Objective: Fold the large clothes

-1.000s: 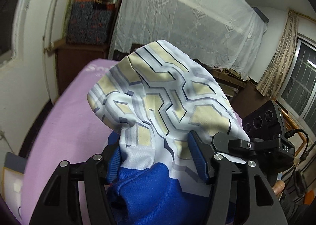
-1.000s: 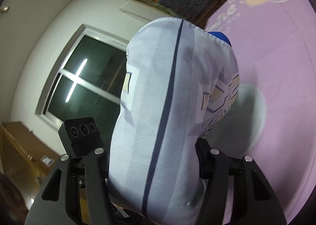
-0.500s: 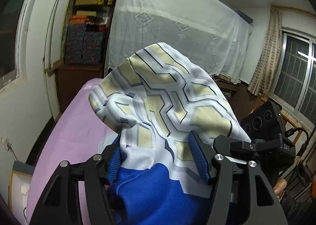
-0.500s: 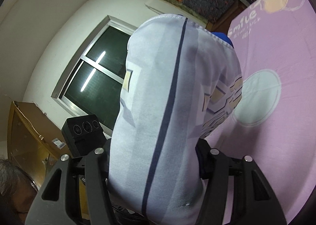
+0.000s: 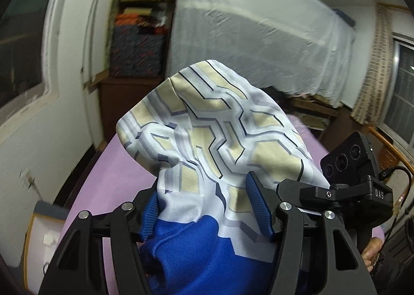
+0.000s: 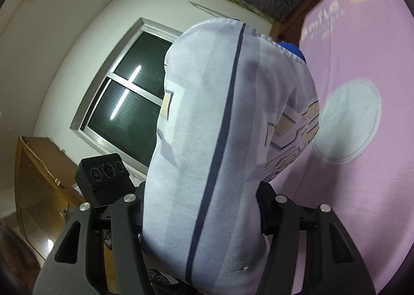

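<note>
I held the garment [image 5: 214, 139] aloft above the purple bed [image 6: 362, 191], my left fingers [image 5: 258, 204] and right fingers [image 6: 264, 207] each pinching bunched fabric. Slack, slippery cloth could slide free or land crooked.

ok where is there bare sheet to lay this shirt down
Right wrist view: the purple sheet lies bare around its pale circle print. Left wrist view: a bare strip shows left of the patterned shirt. Both the left gripper and right gripper are filled with cloth.
</note>
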The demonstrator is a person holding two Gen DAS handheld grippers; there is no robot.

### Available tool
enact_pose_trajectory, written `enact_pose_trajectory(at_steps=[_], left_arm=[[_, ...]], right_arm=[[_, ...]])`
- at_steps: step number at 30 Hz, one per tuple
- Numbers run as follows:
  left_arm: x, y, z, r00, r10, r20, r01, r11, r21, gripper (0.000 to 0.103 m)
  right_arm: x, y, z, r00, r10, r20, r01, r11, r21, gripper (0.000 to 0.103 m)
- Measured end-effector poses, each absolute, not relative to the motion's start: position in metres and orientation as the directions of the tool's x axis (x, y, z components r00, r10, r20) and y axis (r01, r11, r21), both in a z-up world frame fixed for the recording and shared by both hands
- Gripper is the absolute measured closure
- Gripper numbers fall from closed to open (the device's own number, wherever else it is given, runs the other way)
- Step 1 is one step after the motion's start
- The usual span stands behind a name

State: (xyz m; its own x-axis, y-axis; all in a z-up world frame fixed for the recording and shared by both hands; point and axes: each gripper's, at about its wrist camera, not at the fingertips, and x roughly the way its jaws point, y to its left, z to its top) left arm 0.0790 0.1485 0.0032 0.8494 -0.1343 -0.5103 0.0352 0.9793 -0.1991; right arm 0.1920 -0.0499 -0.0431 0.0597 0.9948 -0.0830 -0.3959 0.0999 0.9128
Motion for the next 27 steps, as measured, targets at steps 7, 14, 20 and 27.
enact_pose_trajectory(at_steps=[7, 14, 20, 27], left_arm=[[0.117, 0.191, -0.071, 0.742, -0.143, -0.655, -0.037, 0.967, -0.254, 0.04], [0.132, 0.199, -0.113, 0.688, -0.156, -0.709, -0.072, 0.957, -0.281, 0.033], [0.116, 0.203, -0.115, 0.683, -0.144, -0.716, -0.096, 0.954, -0.284, 0.03], [0.078, 0.197, -0.078, 0.731, -0.009, -0.682, -0.146, 0.975, -0.169, 0.029]], right_arm=[[0.22, -0.001, -0.116, -0.02, 0.986, -0.163, -0.248, 0.153, 0.957, 0.047], [0.227, 0.006, -0.145, 0.033, 0.896, -0.443, -0.294, 0.432, 0.852, 0.05], [0.226, 0.01, -0.143, 0.044, 0.875, -0.482, -0.323, 0.469, 0.822, 0.04], [0.203, -0.022, -0.09, 0.261, 0.795, -0.547, -0.457, 0.601, 0.656, 0.032]])
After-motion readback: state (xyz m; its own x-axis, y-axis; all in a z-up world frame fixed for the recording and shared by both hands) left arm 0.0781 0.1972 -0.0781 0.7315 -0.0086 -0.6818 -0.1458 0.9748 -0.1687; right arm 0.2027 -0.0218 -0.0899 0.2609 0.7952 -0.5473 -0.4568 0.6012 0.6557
